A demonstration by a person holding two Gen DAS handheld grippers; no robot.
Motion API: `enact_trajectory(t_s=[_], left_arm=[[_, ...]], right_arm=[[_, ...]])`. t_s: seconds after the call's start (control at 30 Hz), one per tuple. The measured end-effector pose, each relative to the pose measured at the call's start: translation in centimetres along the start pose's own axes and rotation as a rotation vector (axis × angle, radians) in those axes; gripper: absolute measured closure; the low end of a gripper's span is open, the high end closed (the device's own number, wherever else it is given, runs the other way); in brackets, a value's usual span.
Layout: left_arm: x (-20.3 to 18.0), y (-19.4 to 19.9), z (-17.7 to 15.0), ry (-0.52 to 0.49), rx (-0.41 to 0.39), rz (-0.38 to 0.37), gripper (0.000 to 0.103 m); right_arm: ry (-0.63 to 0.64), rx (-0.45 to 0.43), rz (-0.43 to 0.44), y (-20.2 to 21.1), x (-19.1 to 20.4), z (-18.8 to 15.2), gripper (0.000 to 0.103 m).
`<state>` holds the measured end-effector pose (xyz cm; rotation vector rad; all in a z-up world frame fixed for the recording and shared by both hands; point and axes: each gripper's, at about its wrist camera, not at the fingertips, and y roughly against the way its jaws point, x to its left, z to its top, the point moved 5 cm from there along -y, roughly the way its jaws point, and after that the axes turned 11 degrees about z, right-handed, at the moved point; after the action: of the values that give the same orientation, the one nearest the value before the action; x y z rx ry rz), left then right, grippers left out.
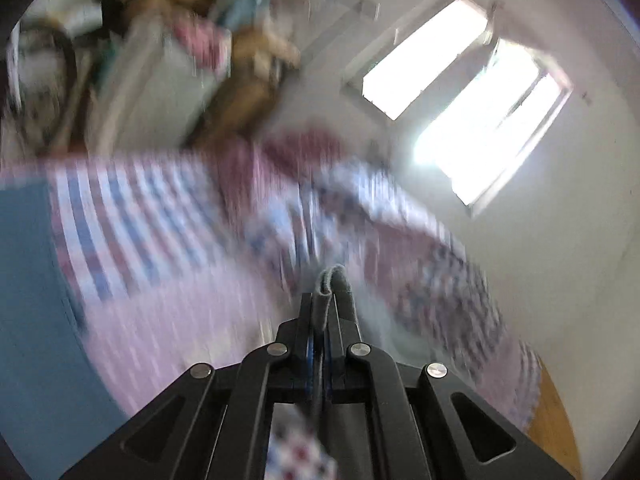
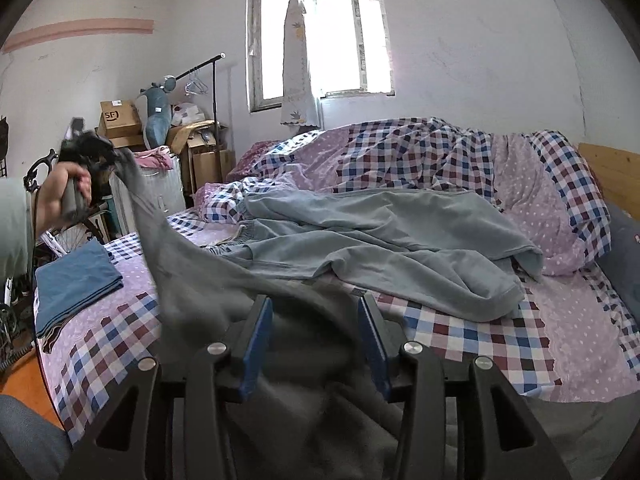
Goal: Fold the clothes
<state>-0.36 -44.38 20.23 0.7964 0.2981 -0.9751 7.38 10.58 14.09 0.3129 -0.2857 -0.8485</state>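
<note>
My left gripper (image 1: 325,304) is shut on a fold of grey garment (image 1: 335,280); its view is motion-blurred. In the right wrist view the left gripper (image 2: 86,148) is raised at far left, and the grey garment (image 2: 192,264) hangs from it and drapes down to my right gripper (image 2: 316,312). The right gripper's jaws stand open with the grey cloth lying between the blue pads (image 2: 256,344). A light blue-grey garment (image 2: 380,240) lies spread and rumpled on the bed. A folded blue garment (image 2: 76,280) sits on the bed's left corner.
The bed (image 2: 480,344) has a pink, checked sheet and a bunched checked quilt (image 2: 420,152) along the wall. Boxes, a plush toy (image 2: 158,116) and a clothes rack (image 2: 212,92) stand at the back left. A bicycle (image 2: 60,232) is left of the bed. A wooden headboard (image 2: 612,172) is at right.
</note>
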Motion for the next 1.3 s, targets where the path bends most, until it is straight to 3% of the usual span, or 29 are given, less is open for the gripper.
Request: enact_trajectory(t_s=[0.1,0.17,0.2,0.23,0.3,0.43,0.63,0.93,1.13,1.17,1.23,1.3], left_arm=[[1.4,0.4,3.9,0.011,-0.118,0.083,0.1],[2.5,-1.0,3.7,0.016,-0.065,0.106,0.096],[3.0,-1.7,3.6,0.019,-0.037,0.116,0.082],[3.8,-2.2,2.8,0.028,0.001,0.118,0.06],[4.9,-3.1,1.0,0.045,0.062,0.111,0.046],[7.3,-2.7,-3.8,0.034,0.164,0.112,0.03],[8.9,0.3,-12.9,-0.011,0.317,0.12,0.03],[4.9,3.4,-28.5,-0.095,0.709,-0.059,0.03],[3.1,8.0,-36.1,-0.23,0.806,-0.095,0.031],[3.0,8.3,-36.8,-0.241,0.806,-0.095,0.034],[3.4,8.3,-37.2,-0.216,0.773,-0.077,0.062],[3.9,7.9,-36.9,-0.161,0.76,-0.069,0.076]], right_arm=[[-0.005,0.012,0.006,-0.1,-0.1,-0.2,0.056],[-0.005,0.019,0.014,-0.2,-0.2,-0.2,0.056],[-0.005,0.022,0.018,-0.2,-0.2,-0.3,0.056],[-0.005,0.027,0.022,-0.3,-0.2,-0.3,0.056],[-0.009,0.035,0.026,-0.4,-0.1,-0.4,0.055],[-0.005,0.04,0.031,-0.2,0.0,-0.5,0.055],[-0.062,0.038,0.022,-0.1,-1.2,-0.7,0.055],[-0.13,0.04,0.005,-0.4,-2.9,-1.1,0.055],[-0.164,0.022,0.013,-0.3,-3.3,-0.8,0.055],[-0.167,0.022,0.015,-0.3,-3.2,-0.8,0.055],[-0.164,0.025,0.015,-0.4,-3.0,-0.9,0.055],[-0.157,0.028,0.015,-0.4,-2.8,-0.9,0.055]])
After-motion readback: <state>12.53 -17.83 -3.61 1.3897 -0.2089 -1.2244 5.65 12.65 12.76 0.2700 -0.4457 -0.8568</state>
